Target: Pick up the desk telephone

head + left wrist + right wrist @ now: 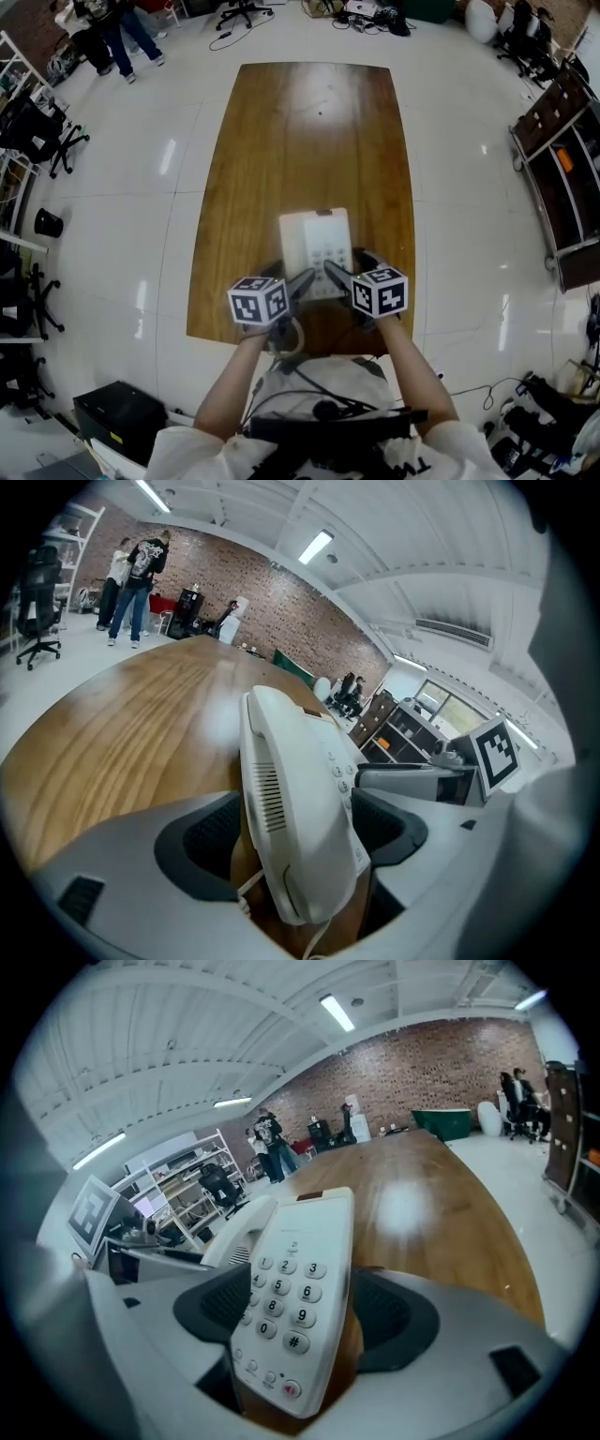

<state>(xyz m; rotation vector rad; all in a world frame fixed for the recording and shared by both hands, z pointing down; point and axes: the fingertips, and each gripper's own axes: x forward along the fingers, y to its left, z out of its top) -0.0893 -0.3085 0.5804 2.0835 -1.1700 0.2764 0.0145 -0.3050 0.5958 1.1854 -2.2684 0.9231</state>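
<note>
A white desk telephone lies flat on the wooden table, close to its near edge. My left gripper is at the phone's near left corner, my right gripper at its near right corner. In the left gripper view the handset side of the telephone stands between the wide jaws of the left gripper, with bare wood showing beside one pad. In the right gripper view the keypad side of the telephone sits between the spread jaws of the right gripper, again with a gap of wood. The phone's cord trails toward me.
The table's far half carries nothing. Office chairs and people are at the back left, a shelf unit stands to the right, and a black box sits on the floor at the near left.
</note>
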